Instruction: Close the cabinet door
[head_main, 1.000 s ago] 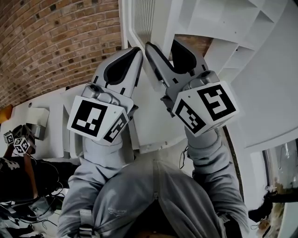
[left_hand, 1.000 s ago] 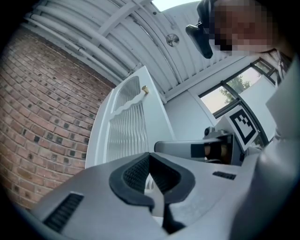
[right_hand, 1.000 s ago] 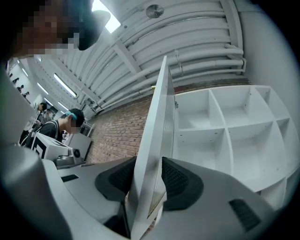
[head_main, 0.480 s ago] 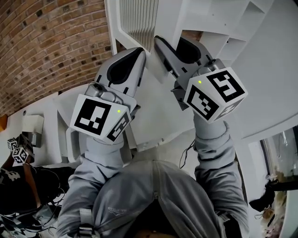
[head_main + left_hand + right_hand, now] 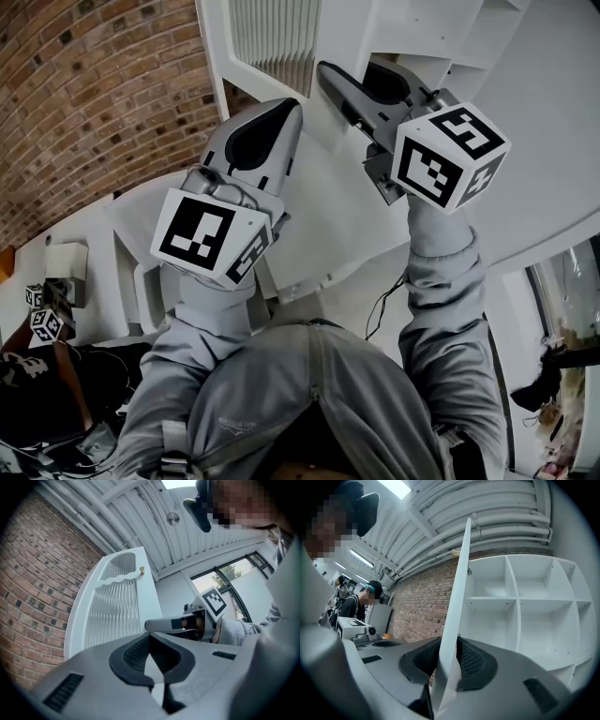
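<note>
The white cabinet door point(image 5: 272, 37) with a ribbed glass panel stands ajar in front of me. My right gripper point(image 5: 342, 80) straddles its free edge. In the right gripper view the thin door edge point(image 5: 457, 602) runs between the dark pads point(image 5: 474, 660), and the jaws are closing, pressing on it. My left gripper point(image 5: 291, 108) is shut and empty, its tip close to the door's face, just left of the right gripper. The left gripper view shows the door panel point(image 5: 117, 606), its small brass knob point(image 5: 141, 569) and the right gripper's finger point(image 5: 173, 623). Open white cabinet shelves point(image 5: 520, 611) lie behind the door.
A brick wall point(image 5: 84, 112) runs along the left. People stand at a bench with a device point(image 5: 354, 627) far left in the right gripper view. Spare marker cubes point(image 5: 42, 319) lie low on the left. Windows point(image 5: 225, 573) sit beyond the door.
The right gripper's jaws have drawn together on the door edge. Both grippers and the door have shifted up in the head view, the right gripper also to the right.
</note>
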The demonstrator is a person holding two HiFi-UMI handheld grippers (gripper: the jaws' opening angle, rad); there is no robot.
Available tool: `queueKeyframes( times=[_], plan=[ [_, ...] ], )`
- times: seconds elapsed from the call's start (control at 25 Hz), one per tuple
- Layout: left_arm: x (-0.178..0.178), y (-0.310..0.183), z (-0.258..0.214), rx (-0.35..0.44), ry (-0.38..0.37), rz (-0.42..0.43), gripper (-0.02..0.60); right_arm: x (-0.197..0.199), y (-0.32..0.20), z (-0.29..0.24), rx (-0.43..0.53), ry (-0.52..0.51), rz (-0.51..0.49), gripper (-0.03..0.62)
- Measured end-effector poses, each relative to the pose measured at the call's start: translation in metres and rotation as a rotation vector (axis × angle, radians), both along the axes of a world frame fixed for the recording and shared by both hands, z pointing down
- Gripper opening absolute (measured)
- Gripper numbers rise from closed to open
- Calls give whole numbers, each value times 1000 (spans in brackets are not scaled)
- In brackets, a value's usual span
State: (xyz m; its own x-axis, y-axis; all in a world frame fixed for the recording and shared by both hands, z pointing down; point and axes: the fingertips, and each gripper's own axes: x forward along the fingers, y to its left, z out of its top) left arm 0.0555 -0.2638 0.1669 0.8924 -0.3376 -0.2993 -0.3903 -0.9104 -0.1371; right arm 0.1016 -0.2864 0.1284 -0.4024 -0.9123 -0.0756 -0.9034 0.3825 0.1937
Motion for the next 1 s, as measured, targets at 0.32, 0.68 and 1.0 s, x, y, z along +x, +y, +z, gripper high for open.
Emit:
queueKeyframes(
  times=[0.32,0.68,1.0],
  plan=[
    [18,-3,7,-8,-25,8,3,31,-15,1,-47,-58,-32,95],
    [46,-11,8,2,-16,-7,3,67,-28,-2,-58,-42,-62,95],
    [79,-25,13,21,1,-23,3,91,-38,8,-68,-30,-152,97]
  ],
)
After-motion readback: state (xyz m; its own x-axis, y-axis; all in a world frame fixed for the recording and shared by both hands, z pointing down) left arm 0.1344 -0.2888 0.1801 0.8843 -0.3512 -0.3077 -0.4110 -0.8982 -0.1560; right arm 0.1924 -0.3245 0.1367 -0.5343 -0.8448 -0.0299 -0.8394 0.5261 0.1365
